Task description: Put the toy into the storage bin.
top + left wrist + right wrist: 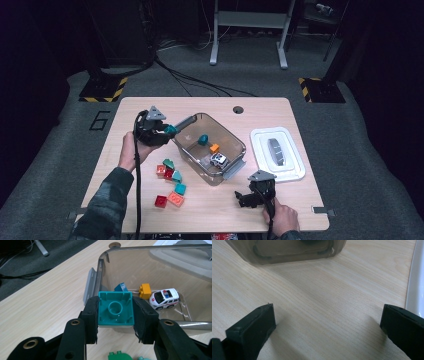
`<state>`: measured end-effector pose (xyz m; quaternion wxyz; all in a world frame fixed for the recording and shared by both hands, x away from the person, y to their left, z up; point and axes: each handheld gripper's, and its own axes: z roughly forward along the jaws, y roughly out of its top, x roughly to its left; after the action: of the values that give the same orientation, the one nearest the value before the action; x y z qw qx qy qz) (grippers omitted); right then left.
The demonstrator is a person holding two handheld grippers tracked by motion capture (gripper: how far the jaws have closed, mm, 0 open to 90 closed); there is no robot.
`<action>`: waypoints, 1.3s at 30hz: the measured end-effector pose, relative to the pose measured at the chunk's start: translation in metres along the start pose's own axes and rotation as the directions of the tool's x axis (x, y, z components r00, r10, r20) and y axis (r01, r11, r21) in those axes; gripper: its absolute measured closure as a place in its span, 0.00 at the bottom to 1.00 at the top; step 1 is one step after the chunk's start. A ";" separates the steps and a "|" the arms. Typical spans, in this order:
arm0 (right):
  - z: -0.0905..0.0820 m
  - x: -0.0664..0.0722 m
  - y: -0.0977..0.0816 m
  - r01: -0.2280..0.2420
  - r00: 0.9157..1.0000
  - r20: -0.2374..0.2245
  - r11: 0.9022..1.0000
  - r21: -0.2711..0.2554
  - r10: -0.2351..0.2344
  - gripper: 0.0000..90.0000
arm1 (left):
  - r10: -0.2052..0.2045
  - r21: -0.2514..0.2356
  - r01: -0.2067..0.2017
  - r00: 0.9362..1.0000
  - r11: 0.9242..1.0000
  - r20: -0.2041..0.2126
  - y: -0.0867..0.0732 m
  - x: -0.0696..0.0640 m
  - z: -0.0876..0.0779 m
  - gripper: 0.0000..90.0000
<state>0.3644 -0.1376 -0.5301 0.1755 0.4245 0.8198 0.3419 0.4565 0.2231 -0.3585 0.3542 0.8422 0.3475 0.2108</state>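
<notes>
At centre of the left gripper view, the left gripper (115,312) pinches a glossy teal plastic brick (115,309) between matte black foam pads, its hollow square underside and round socket facing the camera, just at the rim of the smoky translucent bin (175,270); inside lie an orange studded block (145,291) and a white toy car (164,298); lower right in the high view, the right gripper (248,199) rests spread wide on the pale woodgrain table (280,205).

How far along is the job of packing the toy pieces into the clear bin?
Done: a blue block, an orange block and a toy police car lie in the clear bin. In hand: the left gripper clamps a teal block at the bin's edge. Left: several loose blocks on the table, and the white lid lies beside the bin.
</notes>
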 end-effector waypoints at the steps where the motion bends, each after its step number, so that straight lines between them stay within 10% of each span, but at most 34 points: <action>1: 0.000 0.000 0.000 0.002 1.000 0.001 1.000 0.000 -0.002 0.00 | -0.001 0.006 0.001 1.000 1.000 0.007 0.001 -0.001 0.002 0.66; 24: 0.000 0.000 0.000 -0.001 1.000 0.000 1.000 0.000 0.001 0.00 | 0.007 0.086 -0.009 1.000 0.996 0.028 0.000 -0.013 0.039 0.64; 39: 0.000 0.000 0.000 0.000 1.000 0.000 1.000 0.000 0.000 0.00 | -0.028 0.011 0.028 1.000 1.000 0.001 -0.014 -0.009 0.006 0.25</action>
<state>0.3644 -0.1375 -0.5301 0.1754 0.4247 0.8198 0.3419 0.4480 0.2205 -0.3737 0.3527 0.8392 0.3603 0.2037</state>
